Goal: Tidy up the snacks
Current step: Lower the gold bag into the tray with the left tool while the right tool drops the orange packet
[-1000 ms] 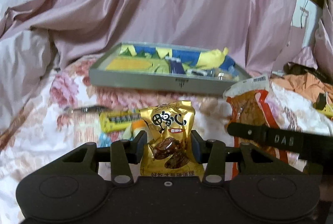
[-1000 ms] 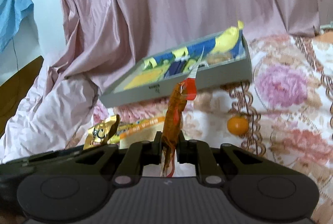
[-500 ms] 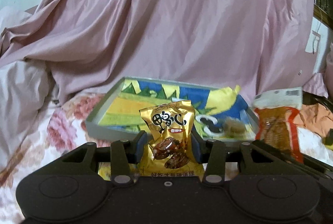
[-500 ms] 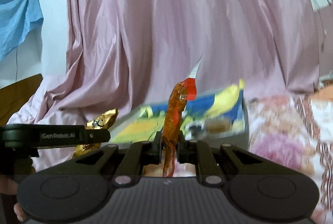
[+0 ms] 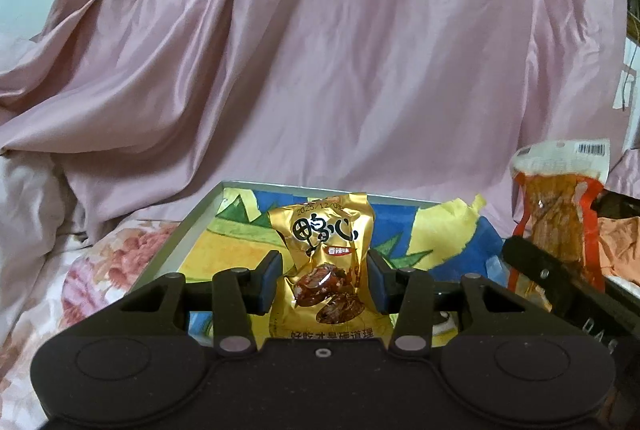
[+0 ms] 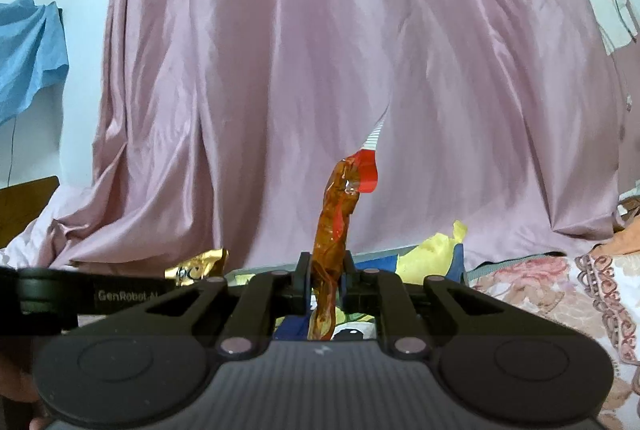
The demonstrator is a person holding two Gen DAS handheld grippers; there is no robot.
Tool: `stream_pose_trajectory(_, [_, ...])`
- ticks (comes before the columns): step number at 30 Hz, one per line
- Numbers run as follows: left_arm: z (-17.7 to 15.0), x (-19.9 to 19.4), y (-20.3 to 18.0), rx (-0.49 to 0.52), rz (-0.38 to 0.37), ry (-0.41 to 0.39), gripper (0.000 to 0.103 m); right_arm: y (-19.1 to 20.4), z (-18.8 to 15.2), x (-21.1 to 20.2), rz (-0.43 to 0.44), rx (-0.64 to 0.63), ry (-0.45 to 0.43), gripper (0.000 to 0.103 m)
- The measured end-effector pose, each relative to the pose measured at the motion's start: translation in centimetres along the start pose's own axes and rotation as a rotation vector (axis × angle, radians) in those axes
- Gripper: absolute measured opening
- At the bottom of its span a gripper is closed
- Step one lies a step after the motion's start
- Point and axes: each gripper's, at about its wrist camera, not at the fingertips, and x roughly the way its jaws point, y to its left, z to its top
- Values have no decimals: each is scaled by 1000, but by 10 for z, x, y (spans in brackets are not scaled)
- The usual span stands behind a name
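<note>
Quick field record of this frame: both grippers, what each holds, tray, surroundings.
left gripper: jaws shut on gold snack packet, held upright
right gripper: jaws shut on orange snack packet, seen edge-on, upright
tray: grey rim, colourful blue and yellow lining, just ahead of and below both grippers
tray contents: mostly hidden by the grippers
surface: floral bedsheet
backdrop: pink draped fabric
cross-view: the orange packet shows at the right of the left wrist view, the gold one at the left of the right wrist view

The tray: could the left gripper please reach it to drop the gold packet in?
Probably yes: the left gripper, shut on the gold packet, hangs just before the tray, with nothing between.
</note>
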Motion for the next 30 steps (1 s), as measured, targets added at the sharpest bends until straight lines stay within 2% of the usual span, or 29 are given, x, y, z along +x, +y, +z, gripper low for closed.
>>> stream_pose_trajectory(10, [-22,46,-10,-40,-2,48,47,-14,-12,20,24,33,70,16])
stream_pose_trajectory(19, [-26,56,-11,-38,1,55,48,-20,-8,28,30,37,88,17])
stream_pose_trajectory(28, [-30,71,-2,-87,30,79,49,-34,-11,49,7,58,174,20])
stream_pose_trajectory(30, [-32,73,0,-99,35,89,50,-38,-12,53,-13,73,211,24])
